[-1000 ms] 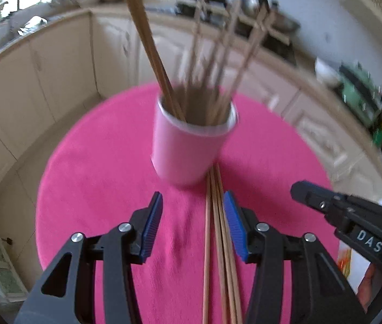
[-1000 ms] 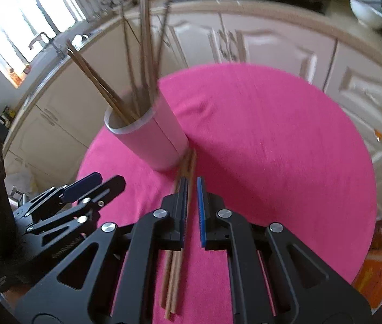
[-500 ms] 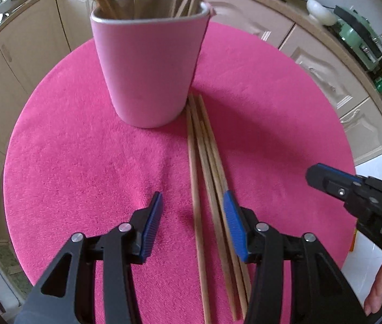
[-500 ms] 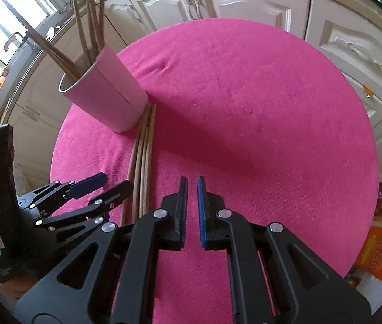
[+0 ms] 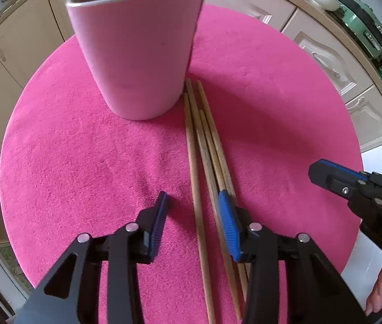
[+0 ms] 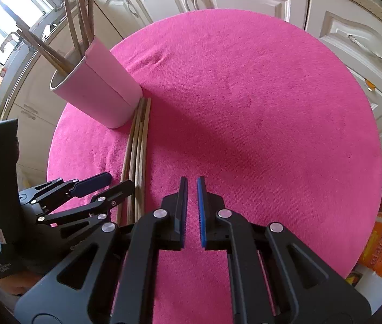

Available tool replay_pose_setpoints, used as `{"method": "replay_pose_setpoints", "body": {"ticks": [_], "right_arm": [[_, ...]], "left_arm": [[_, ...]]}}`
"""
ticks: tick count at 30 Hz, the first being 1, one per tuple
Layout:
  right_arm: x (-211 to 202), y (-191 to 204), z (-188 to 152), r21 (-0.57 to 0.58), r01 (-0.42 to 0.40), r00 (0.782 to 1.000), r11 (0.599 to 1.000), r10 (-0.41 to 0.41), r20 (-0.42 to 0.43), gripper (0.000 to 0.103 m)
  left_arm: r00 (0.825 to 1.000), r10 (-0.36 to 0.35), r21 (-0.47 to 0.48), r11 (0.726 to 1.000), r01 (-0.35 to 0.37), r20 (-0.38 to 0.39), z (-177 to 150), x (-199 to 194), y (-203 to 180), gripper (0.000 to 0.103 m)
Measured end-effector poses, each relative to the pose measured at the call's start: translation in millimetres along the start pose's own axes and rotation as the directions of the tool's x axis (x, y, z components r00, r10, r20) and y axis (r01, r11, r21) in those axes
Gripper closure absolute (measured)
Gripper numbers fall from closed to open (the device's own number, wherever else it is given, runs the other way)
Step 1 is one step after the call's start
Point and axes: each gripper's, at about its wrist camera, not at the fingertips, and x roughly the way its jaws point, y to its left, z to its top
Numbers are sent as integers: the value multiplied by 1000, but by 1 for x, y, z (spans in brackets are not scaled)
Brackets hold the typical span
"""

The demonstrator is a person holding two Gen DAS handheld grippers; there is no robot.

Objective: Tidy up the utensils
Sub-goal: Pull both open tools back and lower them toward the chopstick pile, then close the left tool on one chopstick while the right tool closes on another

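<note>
White letters "DAS" stand on the right tool's [image 5: 315, 173] black body; other print is unreadable.

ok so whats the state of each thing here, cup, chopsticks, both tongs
pink cup: upright on the pink cloth, holding several chopsticks
loose chopsticks: lying flat in a bundle beside the cup
left tongs: closing around the bundle, one stick between the pads, not yet pinched
right tongs: shut, nothing held, over bare cloth
</note>
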Motion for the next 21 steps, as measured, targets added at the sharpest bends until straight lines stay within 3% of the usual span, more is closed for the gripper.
{"method": "replay_pose_setpoints", "body": {"ticks": [12, 21], "right_arm": [[6, 6, 5, 6, -39, 999, 999, 39, -37, 95], [13, 13, 2, 0, -68, 995, 998, 68, -77, 95]], "left_arm": [[999, 40, -4, 999, -40, -28, -4, -4, 14, 64], [996, 82, 39, 996, -80, -45, 3, 3, 1, 64]]}}
